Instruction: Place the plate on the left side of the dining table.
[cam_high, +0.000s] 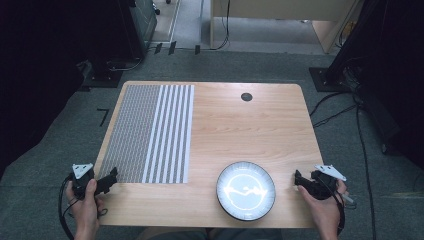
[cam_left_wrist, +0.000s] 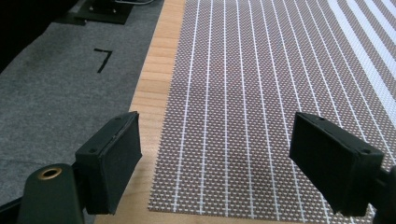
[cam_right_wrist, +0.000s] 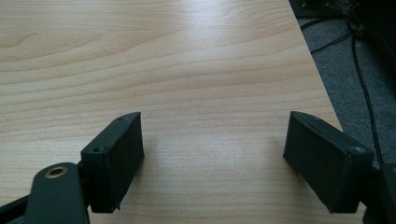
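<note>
A woven placemat (cam_high: 150, 132) with brown and white stripes lies flat on the left half of the wooden table (cam_high: 240, 125). A round plate (cam_high: 245, 190) with a dark rim and pale shiny centre sits near the front edge, right of the middle. My left gripper (cam_high: 113, 176) is held at the table's front left corner, open, its jaws spread over the placemat's (cam_left_wrist: 261, 107) near left corner with nothing between them. My right gripper (cam_high: 297, 180) hovers at the front right edge, just right of the plate, open and empty over bare wood (cam_right_wrist: 187, 70).
A small dark round grommet (cam_high: 246, 97) sits in the tabletop at the back. Grey carpet (cam_high: 60, 150) surrounds the table, with cables (cam_high: 360, 130) on the right and a black tape mark (cam_left_wrist: 103, 59) on the left. Dark equipment stands behind.
</note>
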